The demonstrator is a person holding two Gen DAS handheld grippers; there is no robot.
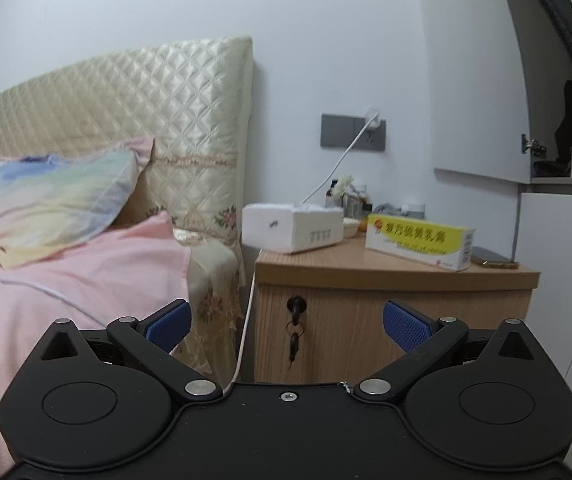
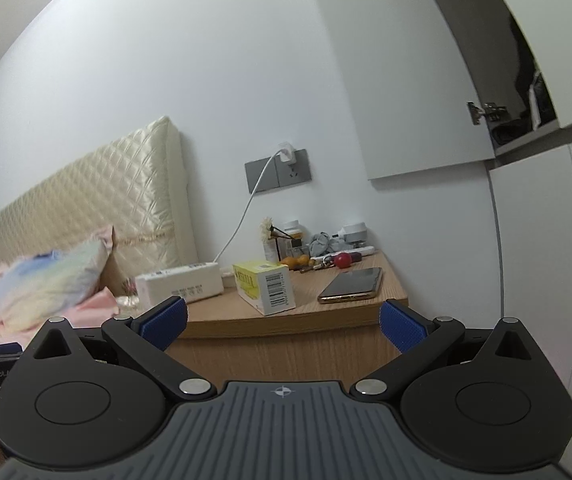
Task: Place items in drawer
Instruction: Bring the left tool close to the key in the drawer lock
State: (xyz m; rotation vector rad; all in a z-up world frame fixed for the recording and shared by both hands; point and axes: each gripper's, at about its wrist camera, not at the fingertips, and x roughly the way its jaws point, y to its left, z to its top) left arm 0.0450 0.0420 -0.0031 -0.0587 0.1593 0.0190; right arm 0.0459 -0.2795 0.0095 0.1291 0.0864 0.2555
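Bedroom corner, pale walls; a wooden nightstand (image 1: 395, 276) is set between a bed (image 1: 66, 280) with quilted headboard (image 1: 126, 92) and a white wardrobe (image 2: 533, 240). The drawer front (image 1: 365, 332) is seen shut, a key (image 1: 296, 307) left in its lock with a second key hanging below. On top, toward the left edge, a white tissue pack (image 1: 293, 229) is overhanging slightly; a yellow medicine box (image 1: 419, 245) is lying near the front edge at the middle; a phone (image 2: 351, 285) is lying flat toward the right front corner. Along the back edge small clutter is crowded: bottles, a red ball (image 2: 342, 260), orange bits, a plug adapter; details too small to tell. A white charger cable (image 1: 339, 160) is run from the wall socket (image 1: 353, 132) down behind the tissue pack and over the left edge beside the drawer. The left gripper (image 1: 286, 320) is held spread wide, empty, low in front of the drawer face; the right gripper (image 2: 282, 326) is likewise spread, empty, level with the front edge. Which items are meant cannot be told, nor whether anything is inside the drawer. Risks judged: the dangling keys could be snagged or the key twisted if the drawer is pulled by them; the cable could be caught by a finger and the tissue pack dragged off the left edge; the phone could be slid off the right front corner if nudged; the medicine box could be crushed by a hard squeeze; back-edge clutter could be toppled by a reach past the box.
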